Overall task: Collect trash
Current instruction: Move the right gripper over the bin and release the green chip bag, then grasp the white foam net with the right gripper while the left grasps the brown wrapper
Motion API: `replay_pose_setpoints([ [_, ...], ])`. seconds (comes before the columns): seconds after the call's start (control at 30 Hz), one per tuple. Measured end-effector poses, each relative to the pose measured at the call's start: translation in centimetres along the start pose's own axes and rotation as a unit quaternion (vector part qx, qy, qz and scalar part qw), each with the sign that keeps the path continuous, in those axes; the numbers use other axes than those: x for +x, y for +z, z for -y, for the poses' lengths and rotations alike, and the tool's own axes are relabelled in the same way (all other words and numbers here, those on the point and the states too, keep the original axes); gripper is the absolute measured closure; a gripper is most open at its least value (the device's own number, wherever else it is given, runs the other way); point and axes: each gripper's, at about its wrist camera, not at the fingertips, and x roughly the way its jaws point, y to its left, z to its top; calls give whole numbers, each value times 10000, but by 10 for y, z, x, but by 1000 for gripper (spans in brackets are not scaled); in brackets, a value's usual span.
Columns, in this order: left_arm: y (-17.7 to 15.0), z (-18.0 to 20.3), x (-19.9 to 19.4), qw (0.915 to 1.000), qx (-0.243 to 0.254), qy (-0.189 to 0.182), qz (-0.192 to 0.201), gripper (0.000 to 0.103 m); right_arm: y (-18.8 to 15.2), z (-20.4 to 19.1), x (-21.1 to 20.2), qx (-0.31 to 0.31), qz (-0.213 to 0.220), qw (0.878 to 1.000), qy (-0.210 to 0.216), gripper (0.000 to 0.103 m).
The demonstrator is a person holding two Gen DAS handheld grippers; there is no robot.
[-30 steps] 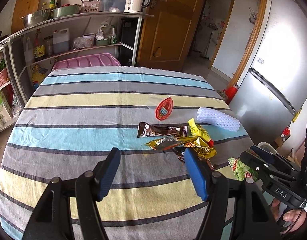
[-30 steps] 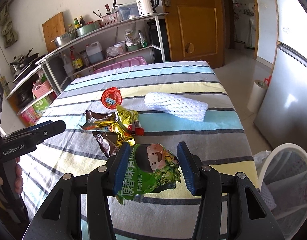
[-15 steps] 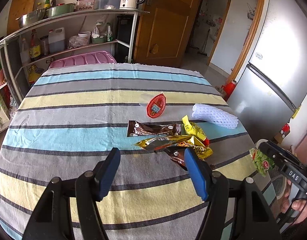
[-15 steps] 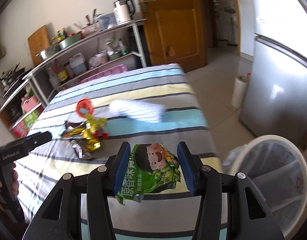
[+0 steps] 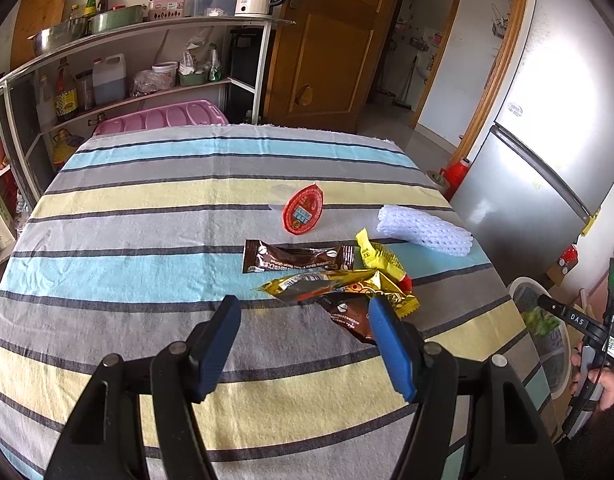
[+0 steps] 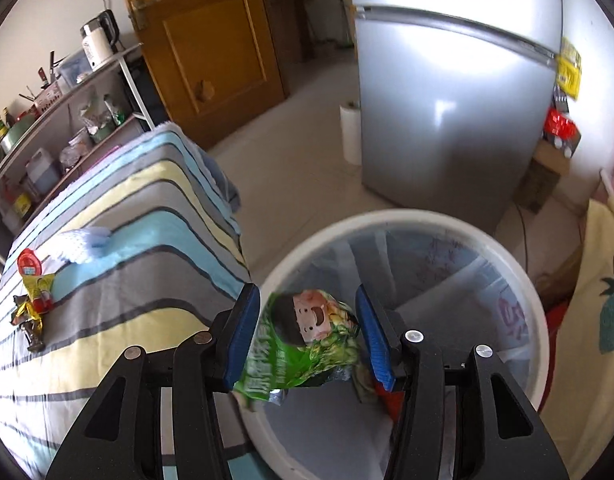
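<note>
Right tool (image 6: 309, 330) is over the white bin (image 6: 447, 222) beside the counter (image 5: 147, 216), jaws just opening. The green snack bag (image 6: 307, 340) sits loose between the blue pads, gaps on both sides, not gripped. Left tool (image 5: 303, 340) hangs released and empty above the striped cloth. Wrappers (image 5: 339, 284), red lid (image 5: 303, 214) and white foam net (image 5: 425, 230) lie on the counter.

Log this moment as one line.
right hand-held gripper: jaws just opening, green snack bag between | over bin | left hand-held gripper: open, empty
</note>
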Motion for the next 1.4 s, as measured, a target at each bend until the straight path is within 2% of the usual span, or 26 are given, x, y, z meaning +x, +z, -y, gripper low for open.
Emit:
replay_pose_setpoints([
  [0.2, 0, 2, 3, 10000, 45, -2, -26, 34, 0, 15, 9, 473, -103, 9988, 101, 45],
  [0.3, 2, 0, 6, 10000, 23, 26, -50, 34, 3, 4, 3, 302, 36, 9994, 149, 45],
  [0.53, 10, -10, 12, 9999, -76, 118, -56, 30, 24, -49, -4, -296, 312, 9962, 755, 45],
  [0.67, 18, -22, 19, 9997, -146, 134, -106, 29, 35, -96, -2, -958, 352, 9869, 1250, 45],
  [0.83, 27, -35, 29, 9995, -186, 171, -179, 26, 45, -147, 6, -1649, 329, 9695, 1784, 45],
  [0.93, 32, -37, 40, 9994, -109, -5, -338, 24, 49, -168, 17, -1892, 295, 9595, 2064, 45],
  [1.13, 37, -35, 54, 9989, -108, -100, -448, 24, 45, -192, 42, -1997, 62, 9537, 2247, 45],
  [1.27, 36, -31, 64, 9979, -53, -274, -589, 24, 41, -209, 51, -2360, -28, 9448, 2273, 45],
  [1.4, 35, -27, 72, 9973, 11, -277, -687, 24, 35, -221, 59, -2608, -144, 9392, 2229, 45],
])
